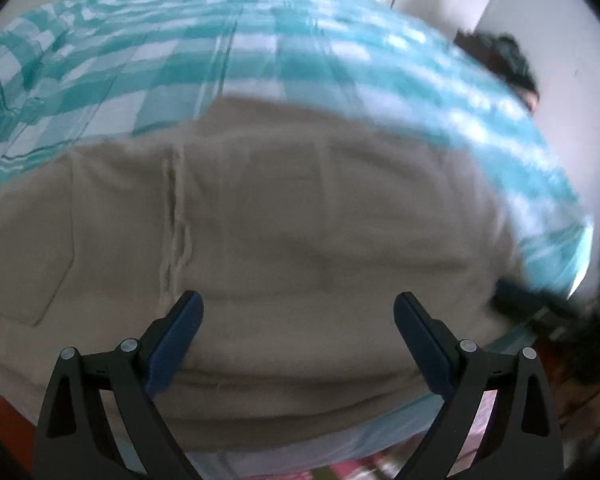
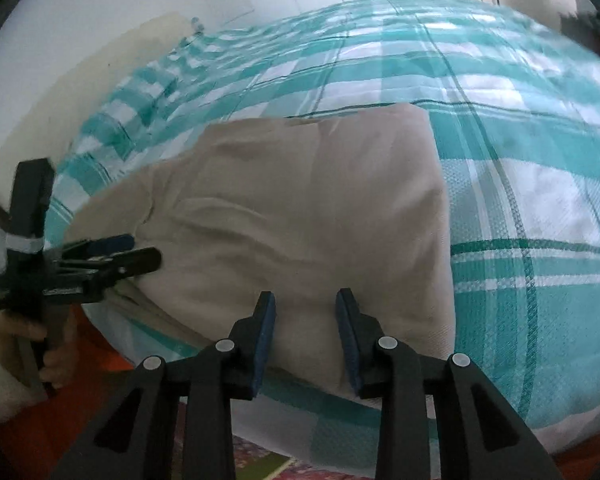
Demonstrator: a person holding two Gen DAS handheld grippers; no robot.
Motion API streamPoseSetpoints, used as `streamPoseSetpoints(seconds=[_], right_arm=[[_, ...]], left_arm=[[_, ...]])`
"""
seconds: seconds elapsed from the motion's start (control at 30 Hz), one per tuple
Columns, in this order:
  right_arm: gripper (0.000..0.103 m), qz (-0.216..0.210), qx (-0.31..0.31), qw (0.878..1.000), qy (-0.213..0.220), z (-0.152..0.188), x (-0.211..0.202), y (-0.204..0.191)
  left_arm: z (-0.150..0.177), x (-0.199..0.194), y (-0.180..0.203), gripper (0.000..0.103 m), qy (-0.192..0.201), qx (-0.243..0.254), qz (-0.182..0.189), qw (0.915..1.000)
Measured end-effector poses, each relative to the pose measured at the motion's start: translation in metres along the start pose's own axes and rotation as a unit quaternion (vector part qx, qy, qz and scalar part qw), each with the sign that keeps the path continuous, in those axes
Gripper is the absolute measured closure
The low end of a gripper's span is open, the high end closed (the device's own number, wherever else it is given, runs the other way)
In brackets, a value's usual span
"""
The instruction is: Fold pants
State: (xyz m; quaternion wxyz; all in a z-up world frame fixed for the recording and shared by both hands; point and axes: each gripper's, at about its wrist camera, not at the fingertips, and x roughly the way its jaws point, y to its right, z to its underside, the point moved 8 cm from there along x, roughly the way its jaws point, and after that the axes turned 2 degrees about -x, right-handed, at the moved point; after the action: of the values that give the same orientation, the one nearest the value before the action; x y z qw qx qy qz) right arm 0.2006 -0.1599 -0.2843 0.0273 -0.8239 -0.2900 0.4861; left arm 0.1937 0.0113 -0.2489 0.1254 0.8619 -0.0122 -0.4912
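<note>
Folded beige cotton pants [image 2: 300,216] lie on a bed covered with a teal-and-white checked bedspread [image 2: 520,200], close to the bedspread's near edge, where the fabric drops toward a red-orange floor [image 2: 100,344]. In the right wrist view the pants form a thick, roughly rectangular stack with a squared corner on the far side and soft creases across the top layer. The right gripper [image 2: 306,340], black with dark blue pads, points down at the near edge of the pants; its jaws stand partly apart, with pants fabric seen between them, though the pads do not visibly press on it. The left gripper [image 1: 298,344], of the same make, hovers over the broad middle of the pants with its jaws spread wide and holding nothing; a seam line [image 1: 176,216] and a patch pocket [image 1: 40,240] show on the cloth beyond it. From the right wrist view the left gripper [image 2: 112,256] sits at the pants' left end, held by a hand [image 2: 48,344] just off the bedspread's edge.
</note>
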Motion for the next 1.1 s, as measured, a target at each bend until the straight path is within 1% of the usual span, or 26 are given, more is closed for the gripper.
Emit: streamPoseSetpoints(seconds=[0.03, 0.1, 0.17, 0.2, 0.27, 0.3, 0.33, 0.37, 0.47, 0.53, 0.63, 0.67, 0.73, 0.8, 0.87, 0.9, 0.93, 0.97, 1.03, 1.07, 1.1], right_arm=[[0.070, -0.003, 0.003, 1.000, 0.000, -0.001, 0.000, 0.001], [0.070, -0.006, 0.006, 1.000, 0.000, -0.001, 0.005, 0.000], [0.070, -0.002, 0.003, 1.000, -0.002, -0.001, 0.006, 0.000], [0.070, 0.002, -0.002, 1.000, -0.002, -0.001, 0.006, -0.001], [0.070, 0.008, -0.012, 1.000, 0.001, 0.000, 0.008, -0.001], [0.070, 0.010, -0.016, 1.000, 0.003, 0.002, 0.009, -0.001], [0.070, 0.012, -0.017, 1.000, 0.005, 0.003, 0.010, -0.001], [0.070, 0.012, -0.016, 1.000, 0.004, 0.003, 0.011, -0.001], [0.070, 0.021, -0.001, 1.000, -0.015, -0.003, 0.004, -0.003], [0.070, 0.016, 0.015, 0.999, -0.027, -0.017, -0.002, -0.006], [0.069, 0.006, 0.017, 1.000, -0.019, -0.054, -0.011, -0.017], [0.067, 0.009, 0.011, 1.000, -0.012, -0.066, -0.012, -0.020], [0.052, 0.019, -0.001, 1.000, 0.001, -0.089, -0.007, -0.021], [0.052, 0.032, -0.001, 0.999, 0.002, -0.097, 0.008, -0.014], [0.052, 0.047, 0.011, 0.998, -0.034, -0.085, 0.037, 0.003], [0.057, 0.054, 0.019, 0.996, -0.066, -0.072, 0.055, 0.013], [0.060, 0.056, 0.017, 0.996, -0.074, -0.063, 0.064, 0.019], [0.060, 0.060, 0.005, 0.996, -0.063, -0.061, 0.063, 0.020], [0.060, 0.077, -0.004, 0.995, -0.056, -0.061, 0.050, 0.013], [0.060, 0.074, -0.003, 0.996, -0.049, -0.062, 0.041, 0.008], [0.060, 0.053, -0.006, 0.998, -0.032, -0.063, 0.026, -0.004]], left_arm=[[-0.009, -0.003, 0.002, 0.006, 0.009, 0.001, 0.000, 1.0000], [-0.025, -0.001, 0.004, 0.006, 0.021, 0.012, -0.012, 0.9996], [-0.031, 0.012, 0.004, 0.006, 0.016, 0.017, -0.024, 0.9994], [-0.030, 0.028, -0.001, 0.006, -0.001, 0.016, -0.038, 0.9991], [-0.012, 0.054, -0.012, 0.006, -0.048, 0.011, -0.062, 0.9969], [-0.003, 0.063, -0.015, 0.006, -0.052, 0.009, -0.056, 0.9970], [-0.002, 0.061, -0.015, 0.005, -0.034, 0.017, -0.054, 0.9978], [-0.001, 0.059, -0.014, 0.005, -0.025, 0.022, -0.054, 0.9980], [0.000, 0.058, -0.016, 0.005, -0.023, 0.018, -0.045, 0.9986], [-0.001, 0.059, -0.017, 0.005, -0.022, 0.019, -0.042, 0.9987], [0.000, 0.059, -0.017, 0.005, -0.013, 0.021, -0.043, 0.9988], [0.000, 0.060, -0.017, 0.005, -0.011, 0.021, -0.043, 0.9988], [0.000, 0.059, -0.015, 0.005, -0.011, 0.022, -0.043, 0.9988], [-0.001, 0.060, -0.015, 0.005, -0.011, 0.022, -0.043, 0.9988], [-0.001, 0.061, -0.014, 0.005, -0.014, 0.027, -0.047, 0.9984], [0.000, 0.062, -0.014, 0.005, -0.014, 0.033, -0.052, 0.9980], [0.000, 0.061, -0.014, 0.005, -0.012, 0.032, -0.051, 0.9981], [0.000, 0.061, -0.015, 0.005, -0.011, 0.029, -0.048, 0.9984], [-0.001, 0.061, -0.015, 0.005, -0.010, 0.027, -0.045, 0.9986], [-0.001, 0.061, -0.015, 0.005, -0.009, 0.027, -0.045, 0.9986], [-0.001, 0.061, -0.015, 0.004, -0.008, 0.025, -0.045, 0.9986]])
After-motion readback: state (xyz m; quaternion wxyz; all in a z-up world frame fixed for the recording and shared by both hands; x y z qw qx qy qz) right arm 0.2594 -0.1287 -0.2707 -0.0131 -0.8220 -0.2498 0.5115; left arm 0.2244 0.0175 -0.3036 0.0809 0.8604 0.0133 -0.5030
